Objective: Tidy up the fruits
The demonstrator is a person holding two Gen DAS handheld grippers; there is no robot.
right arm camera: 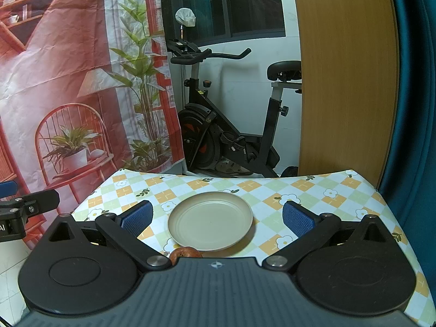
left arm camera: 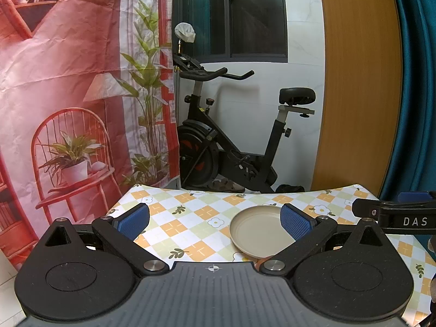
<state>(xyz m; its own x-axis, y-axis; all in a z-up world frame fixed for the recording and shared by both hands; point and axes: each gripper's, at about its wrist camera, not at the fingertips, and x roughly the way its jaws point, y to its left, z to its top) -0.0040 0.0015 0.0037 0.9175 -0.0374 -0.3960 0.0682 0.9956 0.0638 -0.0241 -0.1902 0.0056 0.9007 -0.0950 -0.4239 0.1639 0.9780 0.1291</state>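
Hovering low over the table [right arm camera: 313, 188], right gripper [right arm camera: 216, 218] has both blue-padded fingers [right arm camera: 297, 219] spread wide, nothing between them but the plate [right arm camera: 209, 220] ahead. Left gripper [left arm camera: 215, 220] same deal, fingers [left arm camera: 133, 220] wide apart and holding nothing; in its view the plate [left arm camera: 253, 229] sits right of centre, partly behind the right pad. Plate is round, beige, shallow, bare inside. One fruit [right arm camera: 186, 252] visible only in the right wrist view: reddish-brown, rounded, just at the plate's near rim, mostly hidden by the gripper body, probably an apple but hard to call. Table wears a checked cloth in orange, green and white with small flowers and leaf sprigs. Each gripper shows at the edge of the other's view; the right one [left arm camera: 392, 212] carries white letters "DAS", cut off at the frame edge. Behind the table: black exercise bike [right arm camera: 231, 136], printed red backdrop [right arm camera: 68, 95] with chair and potted plants, wooden panel [right arm camera: 346, 81], teal curtain [right arm camera: 414, 95], dark window [right arm camera: 231, 2].
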